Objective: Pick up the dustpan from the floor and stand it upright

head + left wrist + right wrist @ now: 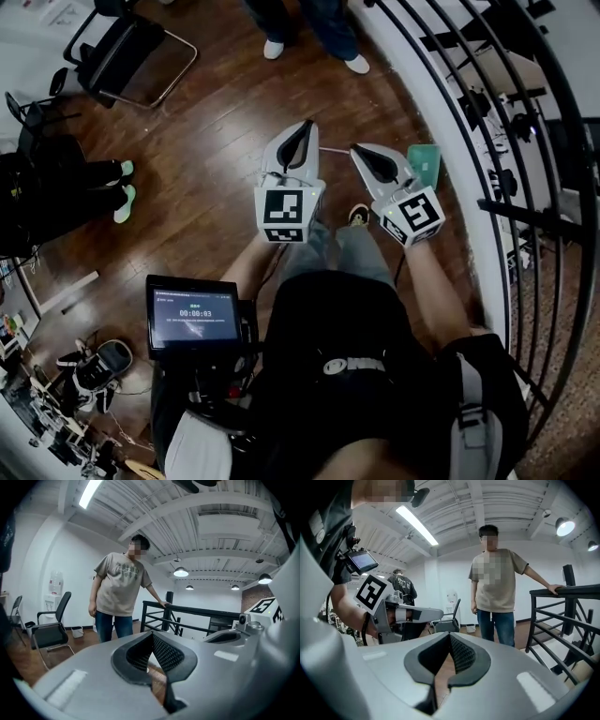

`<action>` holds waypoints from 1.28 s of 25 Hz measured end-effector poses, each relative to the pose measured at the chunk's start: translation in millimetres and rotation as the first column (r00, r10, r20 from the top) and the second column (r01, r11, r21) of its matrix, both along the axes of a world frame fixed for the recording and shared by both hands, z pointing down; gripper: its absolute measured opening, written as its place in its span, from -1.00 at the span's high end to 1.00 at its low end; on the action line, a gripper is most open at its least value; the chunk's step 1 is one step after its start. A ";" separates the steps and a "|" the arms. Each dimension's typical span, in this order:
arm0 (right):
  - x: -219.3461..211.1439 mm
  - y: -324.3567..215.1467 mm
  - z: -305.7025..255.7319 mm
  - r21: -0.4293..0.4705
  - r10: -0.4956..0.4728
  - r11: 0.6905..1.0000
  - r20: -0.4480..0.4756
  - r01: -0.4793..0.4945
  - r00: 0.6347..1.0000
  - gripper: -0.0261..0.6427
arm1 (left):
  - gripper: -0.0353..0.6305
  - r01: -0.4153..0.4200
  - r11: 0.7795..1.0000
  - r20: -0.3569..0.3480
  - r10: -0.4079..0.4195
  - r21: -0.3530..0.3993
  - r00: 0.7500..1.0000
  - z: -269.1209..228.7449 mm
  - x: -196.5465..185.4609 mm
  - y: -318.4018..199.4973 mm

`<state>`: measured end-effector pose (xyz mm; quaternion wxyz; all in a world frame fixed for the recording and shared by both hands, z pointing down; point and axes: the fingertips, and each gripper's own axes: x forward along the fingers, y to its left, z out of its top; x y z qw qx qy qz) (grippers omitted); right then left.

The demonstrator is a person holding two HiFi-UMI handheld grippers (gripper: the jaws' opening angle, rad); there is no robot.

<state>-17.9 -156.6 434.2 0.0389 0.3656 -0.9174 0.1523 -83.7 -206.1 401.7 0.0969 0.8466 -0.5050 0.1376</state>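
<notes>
What is taken for the dustpan (pixel 424 163), a green piece, is seen right of centre in the head view, low on the floor (pixel 216 141) against the foot of the railing (pixel 469 141); a thin pale line running left from it may be its handle, though this cannot be told for sure. It is not touched by either tool, so the task is judged not yet begun: reaching, grasping, lifting and standing it upright are all left. The right gripper (pixel 358 150) is held just beside it, jaws pressed together on nothing. The left gripper (pixel 304 126) is likewise closed and empty, near the frame's centre. Black-and-white square markers are borne on both cubes. On the screen (pixel 195 317) at lower left a timer of zeros is shown, its last digit unclear; a white logo on the black garment below cannot be read.
</notes>
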 end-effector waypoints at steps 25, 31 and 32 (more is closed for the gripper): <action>-20.8 69.8 -55.8 -0.029 -0.004 1.000 -0.101 0.001 0.995 0.91 | 0.83 0.029 0.999 0.003 -0.029 0.017 1.000 -43.1 -32.7 100.7; -21.6 68.1 93.3 -0.026 -0.073 0.997 -0.107 0.070 0.992 0.91 | 0.83 0.029 0.999 0.042 -0.029 0.016 0.999 96.8 -40.9 99.8; -22.2 60.3 119.7 -0.020 -0.086 0.996 -0.105 0.084 0.991 0.91 | 0.83 0.022 1.000 0.053 -0.022 0.017 0.998 122.3 -40.9 94.4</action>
